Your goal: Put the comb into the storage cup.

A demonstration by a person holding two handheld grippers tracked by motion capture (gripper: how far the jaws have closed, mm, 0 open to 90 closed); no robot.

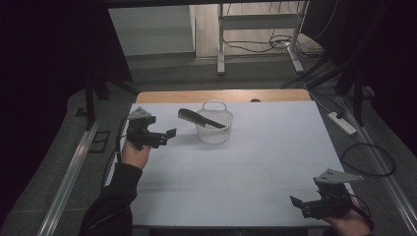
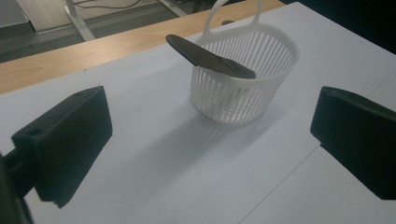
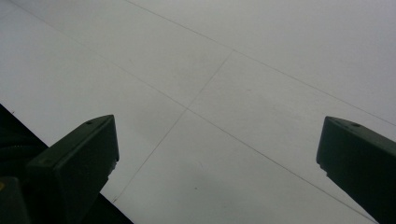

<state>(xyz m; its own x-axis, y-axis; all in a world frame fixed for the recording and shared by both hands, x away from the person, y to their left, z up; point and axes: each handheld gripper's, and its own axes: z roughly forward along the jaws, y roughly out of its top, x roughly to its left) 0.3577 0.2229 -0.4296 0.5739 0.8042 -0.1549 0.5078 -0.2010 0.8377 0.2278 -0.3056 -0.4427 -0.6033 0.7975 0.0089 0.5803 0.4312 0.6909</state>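
Hovering at the near-left part of the table [image 1: 255, 167], the left gripper [image 1: 167, 133] is held in the person's left hand [image 1: 134, 153] with its jaws spread wide and nothing between them. Straight ahead of those jaws, near but clearly apart, stands a white slatted basket [image 2: 243, 88] with a loop handle [image 2: 231, 11] rising from its far rim. A dark comb [image 2: 208, 57] lies slanted across the basket: its lower end rests inside against the rim on the side away from the gripper, and its upper end juts out over the rim on the gripper's left, free in the air. In the high view the same comb [image 1: 200, 118] points its raised end toward the left gripper, with a gap of bare white surface between them, and the basket [image 1: 215, 129] stands upright, casting a soft shadow toward the gripper. Beyond the basket, a strip of bare wood [image 2: 93, 51] marks the table's far edge past the white covering. The right gripper [image 1: 301, 204] sits well apart from all this, at the near-right corner of the table in the person's right hand [image 1: 351, 223], its grey three-cornered plate [image 1: 337, 176] on top. Its jaws are likewise wide apart and empty; ahead of them lies white surface crossed by thin seam lines [image 3: 205, 88], with the table's dark edge just off its left jaw. Neither tool touches the basket or the comb.
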